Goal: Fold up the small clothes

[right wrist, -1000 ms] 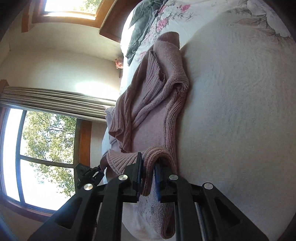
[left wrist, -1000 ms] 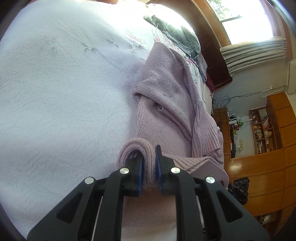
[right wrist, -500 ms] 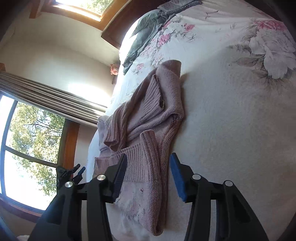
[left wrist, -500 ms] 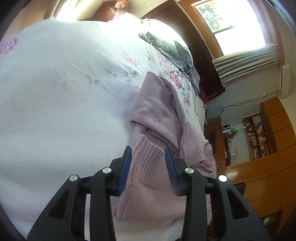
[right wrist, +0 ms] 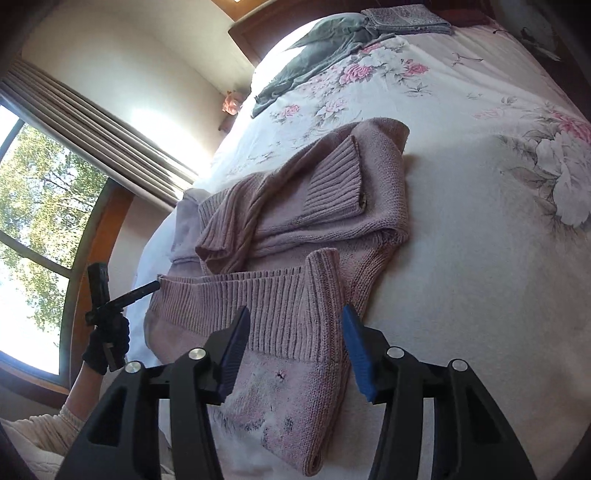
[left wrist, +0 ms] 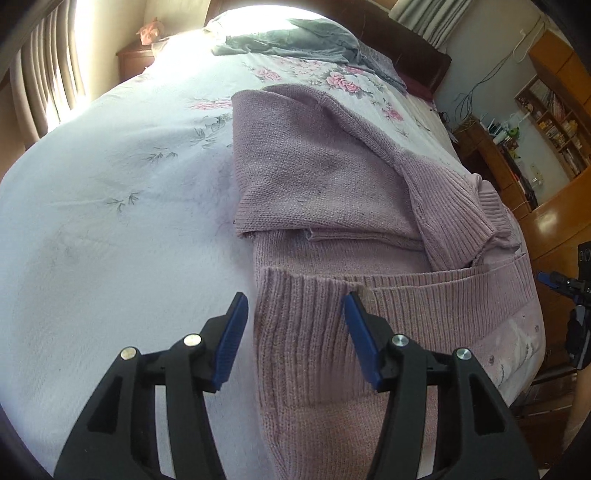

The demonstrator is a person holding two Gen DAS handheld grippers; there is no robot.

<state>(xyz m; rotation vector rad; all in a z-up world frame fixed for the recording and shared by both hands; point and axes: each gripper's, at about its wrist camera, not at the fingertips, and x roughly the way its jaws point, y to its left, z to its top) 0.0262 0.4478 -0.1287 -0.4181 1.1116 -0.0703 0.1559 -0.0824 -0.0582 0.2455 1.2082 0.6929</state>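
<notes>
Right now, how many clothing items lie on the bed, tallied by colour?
Pink knit sweater: 1
Grey-green garment near the headboard: 1
Folded grey textile beside it, possibly clothing: 1
Total: 3

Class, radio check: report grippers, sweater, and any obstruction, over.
Left gripper open, right gripper open, both empty. Pink sweater lies on bed, ribbed hem folded up. Grey garment far off; nothing in the way.

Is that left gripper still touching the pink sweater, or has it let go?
Apart. In the left wrist view the left gripper is open, and its blue pads stand clear on either side of the sweater hem, with nothing pinched between them.
</notes>
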